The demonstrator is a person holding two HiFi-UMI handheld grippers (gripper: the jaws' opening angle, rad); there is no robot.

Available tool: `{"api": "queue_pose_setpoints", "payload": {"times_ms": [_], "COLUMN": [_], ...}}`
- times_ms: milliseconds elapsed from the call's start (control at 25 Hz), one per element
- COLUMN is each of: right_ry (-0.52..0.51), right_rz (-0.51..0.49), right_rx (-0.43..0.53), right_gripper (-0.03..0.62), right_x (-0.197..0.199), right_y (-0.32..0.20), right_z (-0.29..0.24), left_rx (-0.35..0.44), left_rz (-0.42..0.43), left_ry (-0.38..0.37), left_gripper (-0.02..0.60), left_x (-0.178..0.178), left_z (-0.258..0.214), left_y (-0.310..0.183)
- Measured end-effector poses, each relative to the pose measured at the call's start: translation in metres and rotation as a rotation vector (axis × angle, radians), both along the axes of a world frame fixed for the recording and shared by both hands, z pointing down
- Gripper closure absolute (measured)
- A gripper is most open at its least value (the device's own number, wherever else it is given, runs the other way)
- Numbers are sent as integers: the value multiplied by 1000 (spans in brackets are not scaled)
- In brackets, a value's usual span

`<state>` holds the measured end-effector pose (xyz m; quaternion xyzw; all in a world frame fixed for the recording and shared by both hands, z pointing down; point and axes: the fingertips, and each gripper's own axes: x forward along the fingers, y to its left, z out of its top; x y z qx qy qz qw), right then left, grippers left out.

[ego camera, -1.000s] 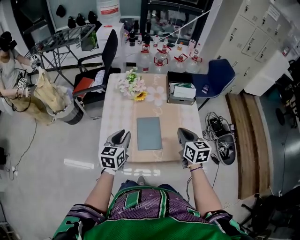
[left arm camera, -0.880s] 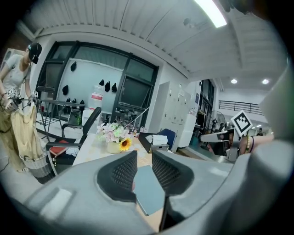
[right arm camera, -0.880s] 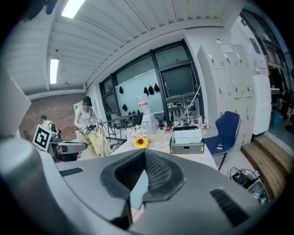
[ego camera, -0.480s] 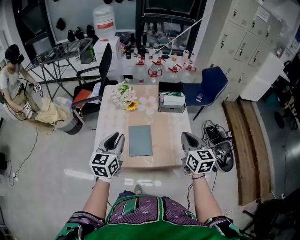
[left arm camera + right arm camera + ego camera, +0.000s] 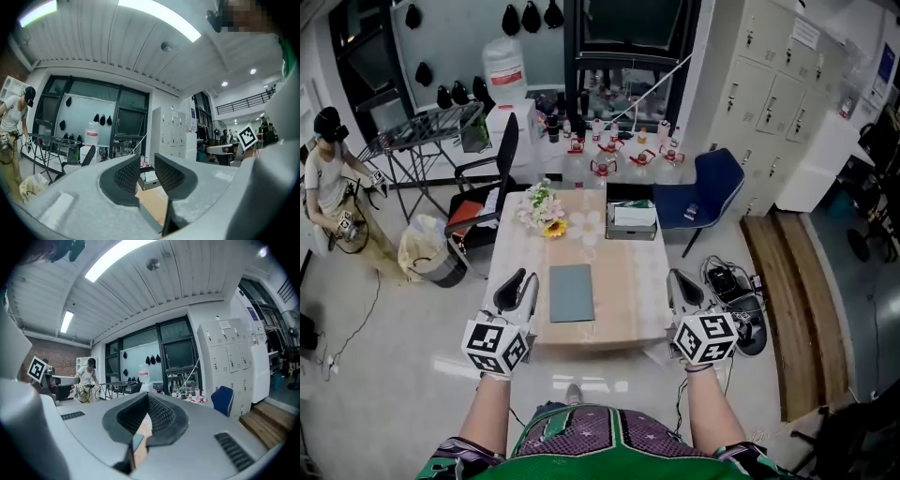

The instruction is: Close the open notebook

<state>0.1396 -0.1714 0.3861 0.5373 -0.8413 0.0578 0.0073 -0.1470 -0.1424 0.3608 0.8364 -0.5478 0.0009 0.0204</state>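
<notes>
Two grippers hang level near the table's (image 5: 623, 281) front edge. The left gripper (image 5: 517, 279) has its jaws apart with nothing between them, and the right gripper (image 5: 682, 279) has its jaws pressed together, also empty. Between the two, ahead of and below the fingertips, the notebook (image 5: 572, 292) lies flat on the table. Its long axis runs away from the person, parallel to both grippers, and it sits nearer the left fingertips. Only a plain cover shows, so it appears already shut

Water jug (image 5: 508, 67) label too small to read.
</notes>
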Motion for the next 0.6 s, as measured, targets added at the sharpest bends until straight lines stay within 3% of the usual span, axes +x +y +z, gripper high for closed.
{"api": "queue_pose_setpoints", "payload": {"times_ms": [240,600], "right_ry": [4,-2], "right_rz": [1,-12], "right_rx": [79,129], "right_gripper": [594,594], "right_x": [8,10], "right_y": [19,39], "right_z": [-42,-61], "left_rx": [52,123], "left_rz": [-45,-71], "left_ry": [-36,-72], "left_gripper": [488,504], "left_x": [4,14], "left_z": [-34,-62], "left_y": [21,38]}}
